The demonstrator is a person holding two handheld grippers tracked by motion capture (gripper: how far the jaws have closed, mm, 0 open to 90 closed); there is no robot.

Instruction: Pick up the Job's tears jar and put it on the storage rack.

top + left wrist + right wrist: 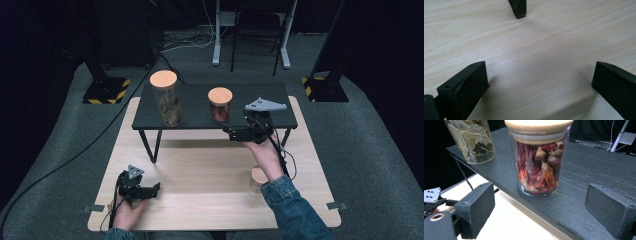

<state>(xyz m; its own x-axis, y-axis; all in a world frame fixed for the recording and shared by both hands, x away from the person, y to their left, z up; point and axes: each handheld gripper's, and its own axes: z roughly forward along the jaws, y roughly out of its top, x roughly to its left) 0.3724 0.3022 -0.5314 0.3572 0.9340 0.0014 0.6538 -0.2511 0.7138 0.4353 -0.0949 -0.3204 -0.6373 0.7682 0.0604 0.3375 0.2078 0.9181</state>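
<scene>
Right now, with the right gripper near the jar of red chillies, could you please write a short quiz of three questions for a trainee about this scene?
1. True or false: the right gripper is shut on the chilli jar.
2. Which jar stands taller on the black shelf: A, the chilli jar; B, the leaf jar?
3. On what does the left gripper rest?

Key
1. False: its jaws stand open, apart from the jar.
2. B.
3. On the light wooden table, jaws open with nothing between them.
</scene>
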